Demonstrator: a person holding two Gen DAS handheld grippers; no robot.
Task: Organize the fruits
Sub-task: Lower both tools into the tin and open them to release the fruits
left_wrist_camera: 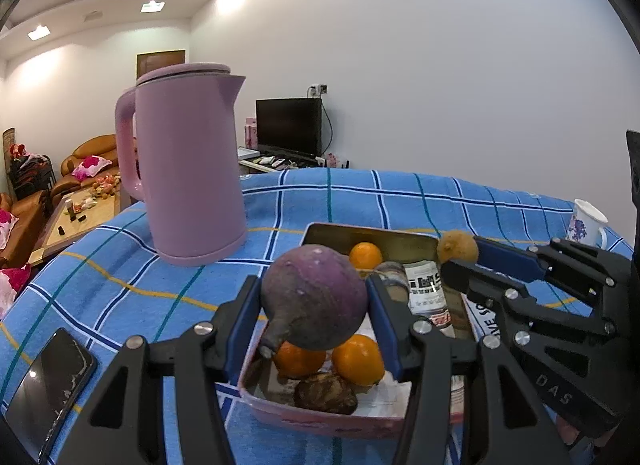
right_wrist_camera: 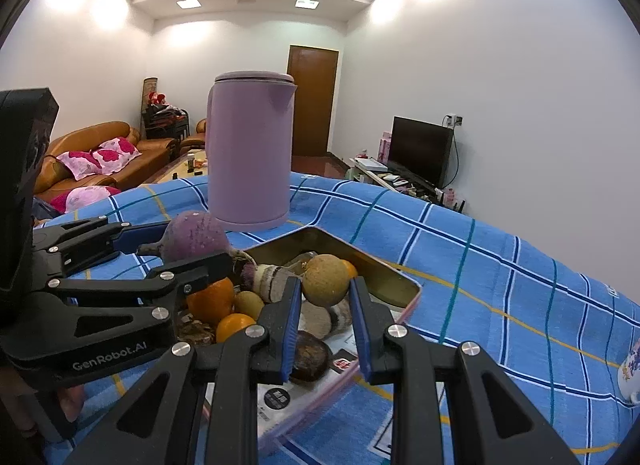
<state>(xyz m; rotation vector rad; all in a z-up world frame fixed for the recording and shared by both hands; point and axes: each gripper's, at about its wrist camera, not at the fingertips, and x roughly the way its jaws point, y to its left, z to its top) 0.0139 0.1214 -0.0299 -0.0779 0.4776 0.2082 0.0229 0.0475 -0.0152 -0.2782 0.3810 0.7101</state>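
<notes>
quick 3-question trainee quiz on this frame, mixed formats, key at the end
1. True or false: both grippers are empty.
2. Multiple choice: what is held by the left gripper? A) an orange B) a purple round root vegetable C) a cup
3. Short answer: what stands on the checked cloth just behind the tray?

Key
1. False. The left gripper's jaws clamp the purple root vegetable; the right gripper is shut on a small tan round fruit.
2. B. The oranges lie in the tray below it.
3. The pink kettle, upright, lid on.
</notes>
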